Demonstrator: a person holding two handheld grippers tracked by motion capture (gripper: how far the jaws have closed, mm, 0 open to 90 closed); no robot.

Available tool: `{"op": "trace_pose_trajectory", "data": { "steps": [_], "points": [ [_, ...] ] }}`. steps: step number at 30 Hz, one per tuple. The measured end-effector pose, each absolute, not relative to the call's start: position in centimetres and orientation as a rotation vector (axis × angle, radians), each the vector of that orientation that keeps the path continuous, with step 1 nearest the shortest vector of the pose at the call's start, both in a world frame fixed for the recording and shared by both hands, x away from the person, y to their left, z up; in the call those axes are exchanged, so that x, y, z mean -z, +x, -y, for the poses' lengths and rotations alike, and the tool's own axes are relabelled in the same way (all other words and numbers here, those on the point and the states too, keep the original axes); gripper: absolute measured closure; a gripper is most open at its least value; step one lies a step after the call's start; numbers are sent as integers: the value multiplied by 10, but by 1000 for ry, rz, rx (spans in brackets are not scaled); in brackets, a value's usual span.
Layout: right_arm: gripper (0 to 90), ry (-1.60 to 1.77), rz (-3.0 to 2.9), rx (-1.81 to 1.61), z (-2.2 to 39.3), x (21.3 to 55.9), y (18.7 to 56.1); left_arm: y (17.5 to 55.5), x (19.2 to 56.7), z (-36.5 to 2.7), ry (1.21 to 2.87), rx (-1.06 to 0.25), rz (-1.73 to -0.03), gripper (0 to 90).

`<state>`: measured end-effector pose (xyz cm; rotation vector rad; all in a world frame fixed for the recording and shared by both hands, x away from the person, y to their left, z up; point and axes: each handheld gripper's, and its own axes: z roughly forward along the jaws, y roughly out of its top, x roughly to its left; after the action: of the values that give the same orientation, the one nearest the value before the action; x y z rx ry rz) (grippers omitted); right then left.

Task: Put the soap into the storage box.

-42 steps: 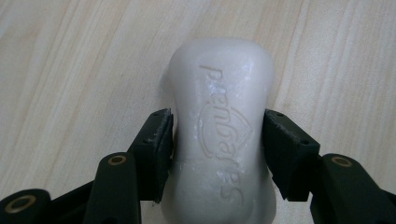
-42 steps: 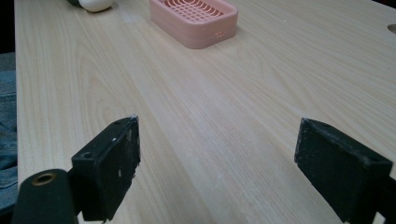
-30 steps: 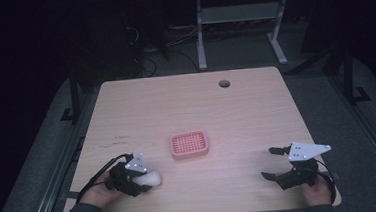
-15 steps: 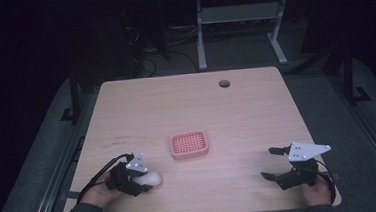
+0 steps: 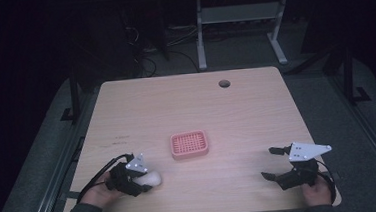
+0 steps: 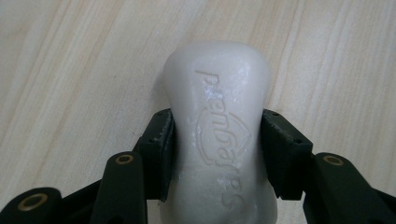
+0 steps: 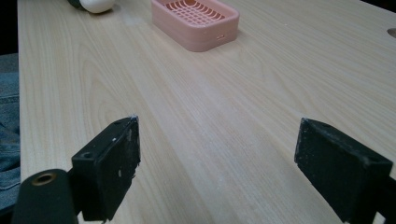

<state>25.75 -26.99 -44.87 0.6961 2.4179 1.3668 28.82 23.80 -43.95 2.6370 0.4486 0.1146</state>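
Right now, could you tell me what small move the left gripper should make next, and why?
Probably lift the bar of soap slightly off the table. The left gripper has just closed, its fingers pressing both sides of the bar, and the pink soap dish sits empty nearby.

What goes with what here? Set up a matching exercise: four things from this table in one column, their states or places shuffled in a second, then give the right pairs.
Things:
1. white soap bar
2. pink soap dish
3. left tongs
4. right tongs

States:
A. open, nothing between them
B. empty, near the middle of the table
C. clamped from both sides, lying on the wood
D. just closed, pads pressing on a bar

Pairs: 1-C, 2-B, 3-D, 4-A
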Motion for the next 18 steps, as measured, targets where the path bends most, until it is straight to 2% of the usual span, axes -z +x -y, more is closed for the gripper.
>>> {"op": "trace_pose_trajectory", "data": {
  "steps": [18],
  "points": [
    [135, 728, -2411, -1377, 272, 449, 258, 286, 423, -240, 2614, -145, -429, 492]
  ]
}}
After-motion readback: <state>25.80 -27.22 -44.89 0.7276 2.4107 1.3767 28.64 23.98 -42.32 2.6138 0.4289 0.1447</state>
